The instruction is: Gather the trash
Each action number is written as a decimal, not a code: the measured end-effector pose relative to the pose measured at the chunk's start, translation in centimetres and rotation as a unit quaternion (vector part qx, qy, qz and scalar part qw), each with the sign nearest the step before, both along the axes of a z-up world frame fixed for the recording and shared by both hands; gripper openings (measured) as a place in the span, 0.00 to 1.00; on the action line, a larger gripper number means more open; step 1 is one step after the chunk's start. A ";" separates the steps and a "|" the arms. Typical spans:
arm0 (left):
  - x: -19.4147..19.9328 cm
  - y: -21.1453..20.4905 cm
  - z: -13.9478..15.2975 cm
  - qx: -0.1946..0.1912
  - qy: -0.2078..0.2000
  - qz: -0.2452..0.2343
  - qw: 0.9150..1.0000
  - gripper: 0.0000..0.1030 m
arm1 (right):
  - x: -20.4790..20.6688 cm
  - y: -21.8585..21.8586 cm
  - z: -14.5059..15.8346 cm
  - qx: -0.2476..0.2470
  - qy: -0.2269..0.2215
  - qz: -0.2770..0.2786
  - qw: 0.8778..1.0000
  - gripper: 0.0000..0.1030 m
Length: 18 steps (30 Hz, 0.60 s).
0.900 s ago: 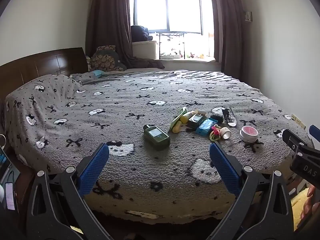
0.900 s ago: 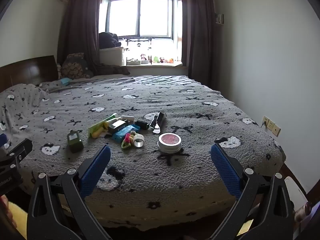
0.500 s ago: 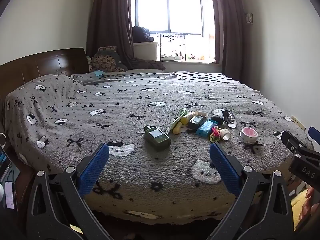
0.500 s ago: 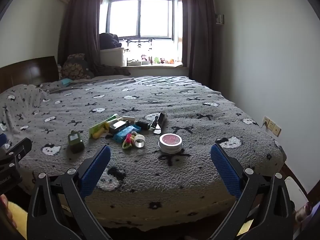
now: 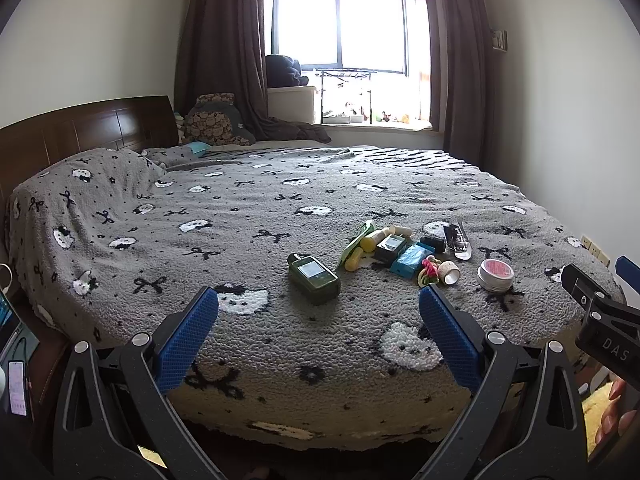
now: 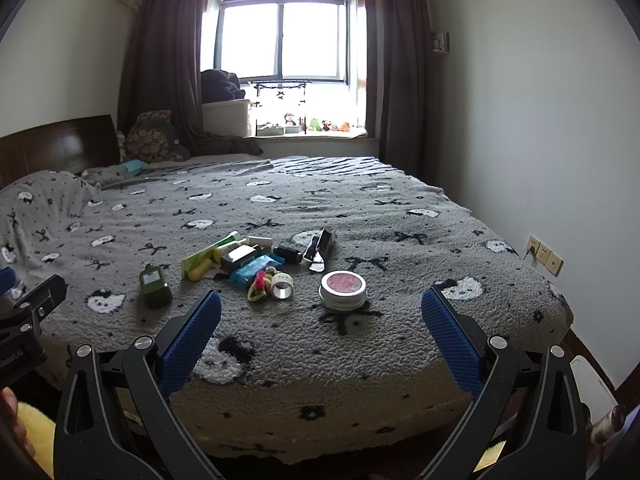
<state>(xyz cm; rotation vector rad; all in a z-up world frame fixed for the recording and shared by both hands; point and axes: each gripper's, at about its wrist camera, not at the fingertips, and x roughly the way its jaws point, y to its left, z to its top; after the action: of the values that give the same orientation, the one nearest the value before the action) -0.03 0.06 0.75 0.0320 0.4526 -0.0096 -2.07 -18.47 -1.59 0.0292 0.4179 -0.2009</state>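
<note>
A cluster of small items lies on the grey bed [image 5: 280,340]: a green bottle [image 5: 314,279] [image 6: 155,285], a green tube [image 5: 354,240], a blue packet [image 5: 412,260] [image 6: 256,270], a tape roll [image 5: 449,272] [image 6: 282,286], a round tin with a pink lid [image 5: 495,275] [image 6: 343,290] and a dark wrapper [image 6: 319,249]. My left gripper [image 5: 318,340] is open and empty, short of the green bottle. My right gripper [image 6: 320,340] is open and empty, just short of the tin.
The bed [image 6: 360,360] fills the room up to a wooden headboard [image 5: 80,132] at the left and a wall with sockets [image 6: 544,254] at the right. A window sill with toys [image 6: 320,126] is at the back. A phone [image 5: 18,388] lies low left.
Both grippers have drifted very slightly; the items on the bed have not moved and the jaws stay open.
</note>
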 end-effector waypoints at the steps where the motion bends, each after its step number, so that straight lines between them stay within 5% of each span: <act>1: 0.0 0.0 0.0 0.000 0.000 0.000 1.000 0.92 | 0.0 0.0 0.0 0.000 -0.001 0.000 1.000 0.97; 18: -0.2 0.1 0.1 -0.001 -0.003 0.000 1.000 0.92 | -0.1 0.2 0.1 -0.001 -0.003 0.002 1.000 0.97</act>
<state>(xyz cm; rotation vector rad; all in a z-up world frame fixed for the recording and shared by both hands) -0.19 0.17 0.82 0.0309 0.4475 -0.0106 -2.19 -18.28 -1.49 0.0271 0.4128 -0.1971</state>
